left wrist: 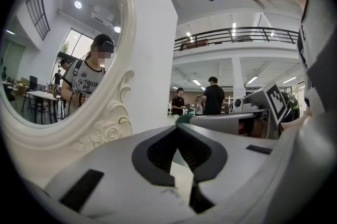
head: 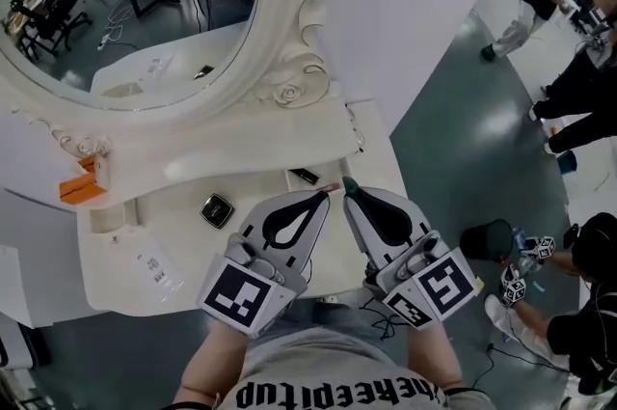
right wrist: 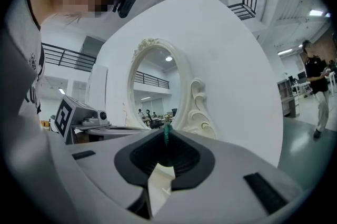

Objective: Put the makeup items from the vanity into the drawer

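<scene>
We hold both tools low over the front of the white vanity bench [head: 188, 239], with their tips side by side near its middle. The left hand-held gripper [head: 329, 190] has its jaws drawn together, tips meeting, and its own view shows nothing between them. A tiny pinkish speck [head: 334, 188] shows at those tips from above, too small for us to name. The right hand-held gripper [head: 349, 187] is narrow, pinched on a slim green item [right wrist: 167, 134] that stands up between its pads and pokes out past the tips.

The other makeup pieces lie on the bench top. A small square dark compact [head: 217, 210] sits at about 9 o'clock from the left tips, well apart from them. A little black item [head: 304, 176] lies close by at about 11 o'clock, towards the mirror. An orange piece [head: 81, 187] rests far off at 9 o'clock, by the bench's left edge. A clear packet [head: 154, 269] lies at about 8 o'clock, near the front left.

The oval mirror [head: 145, 3] in its carved white frame [head: 294, 75] rises at 12 o'clock.
</scene>
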Tool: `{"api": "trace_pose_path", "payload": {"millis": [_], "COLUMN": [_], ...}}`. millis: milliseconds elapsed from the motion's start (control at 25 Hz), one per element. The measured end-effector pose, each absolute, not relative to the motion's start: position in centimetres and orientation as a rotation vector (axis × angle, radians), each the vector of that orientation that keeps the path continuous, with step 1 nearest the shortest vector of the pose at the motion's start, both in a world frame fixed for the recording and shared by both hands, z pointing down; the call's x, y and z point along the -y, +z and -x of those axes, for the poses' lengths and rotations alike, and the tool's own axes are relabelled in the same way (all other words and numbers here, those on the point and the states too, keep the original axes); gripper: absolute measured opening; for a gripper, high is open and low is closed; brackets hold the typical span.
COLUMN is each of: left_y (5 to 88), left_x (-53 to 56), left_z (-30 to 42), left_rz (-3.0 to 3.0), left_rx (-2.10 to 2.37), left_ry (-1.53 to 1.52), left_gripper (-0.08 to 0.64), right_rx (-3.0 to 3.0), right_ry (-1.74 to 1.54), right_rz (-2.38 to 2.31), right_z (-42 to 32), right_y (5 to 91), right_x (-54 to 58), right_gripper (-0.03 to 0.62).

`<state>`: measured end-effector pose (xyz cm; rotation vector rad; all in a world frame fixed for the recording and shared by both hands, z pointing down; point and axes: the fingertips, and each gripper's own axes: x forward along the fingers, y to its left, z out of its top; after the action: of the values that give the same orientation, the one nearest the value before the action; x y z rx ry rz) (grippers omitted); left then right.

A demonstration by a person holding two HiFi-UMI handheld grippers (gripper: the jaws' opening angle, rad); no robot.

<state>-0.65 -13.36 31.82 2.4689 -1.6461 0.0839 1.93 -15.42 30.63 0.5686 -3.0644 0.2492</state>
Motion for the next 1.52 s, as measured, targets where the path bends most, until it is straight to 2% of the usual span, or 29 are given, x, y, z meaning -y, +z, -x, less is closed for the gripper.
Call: {"api": "trace_pose_path", "payload": {"millis": [600, 1520], "left_y": [35.3, 39.9], "left_x": [16.6, 17.1], "left_z": [5.4, 7.8], "left_rz": [-2.354, -2.241], "left_rx": [1.637, 1.618], "left_ry": [0.091, 0.091], "left_gripper": [0.021, 0.021], "right_rx": [2.944, 2.762], "right_ry": [0.348, 0.417], "right_rz": [-0.503, -0.411], "right_z": [2.8, 5.7], "right_y": [36.0, 44.5], "right_x": [19.4, 19.6], "right_gripper": [0.047, 0.049]}}
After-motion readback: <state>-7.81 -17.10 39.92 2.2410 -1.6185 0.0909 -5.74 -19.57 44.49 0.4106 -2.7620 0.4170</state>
